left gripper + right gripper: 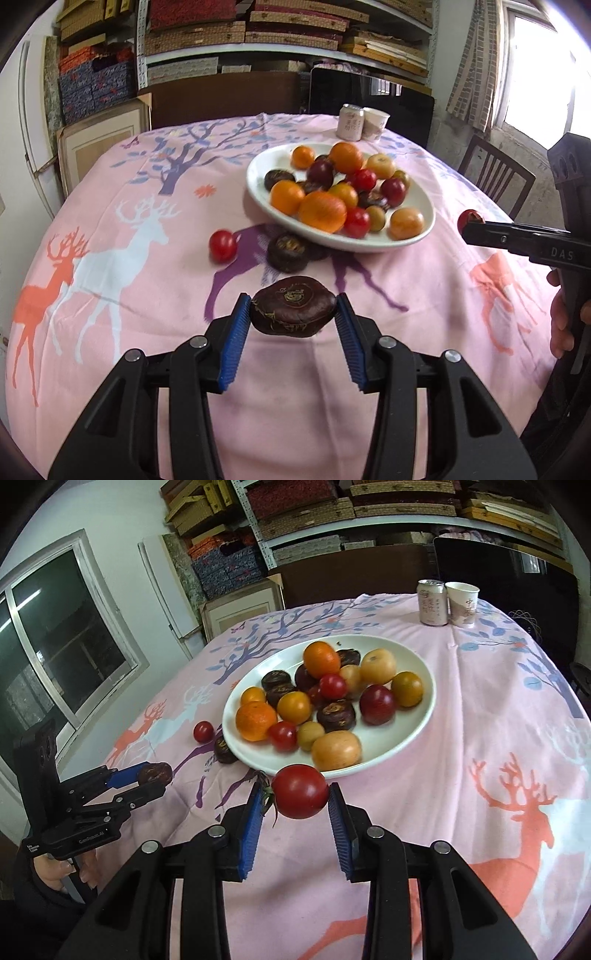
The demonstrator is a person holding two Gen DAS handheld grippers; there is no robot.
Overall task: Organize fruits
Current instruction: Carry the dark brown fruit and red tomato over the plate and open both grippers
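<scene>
My left gripper (293, 314) is shut on a dark brown water chestnut (293, 312), lifted above the pink cloth. My right gripper (293, 797) is shut on a red cherry tomato (300, 792), held just in front of the plate's near rim. A white oval plate (258, 184) holds several oranges, tomatoes, chestnuts and yellowish fruits. On the cloth left of the plate lie a loose red tomato (222, 245) and a dark chestnut (288, 251). The right wrist view shows the left gripper (155, 779) with its chestnut (155, 772) at the left.
A drink can (350, 122) and a paper cup (375, 122) stand at the table's far edge. A wooden chair (495, 173) stands at the right. Shelves of stacked boxes fill the back wall. A hand (561, 325) grips the right tool's handle.
</scene>
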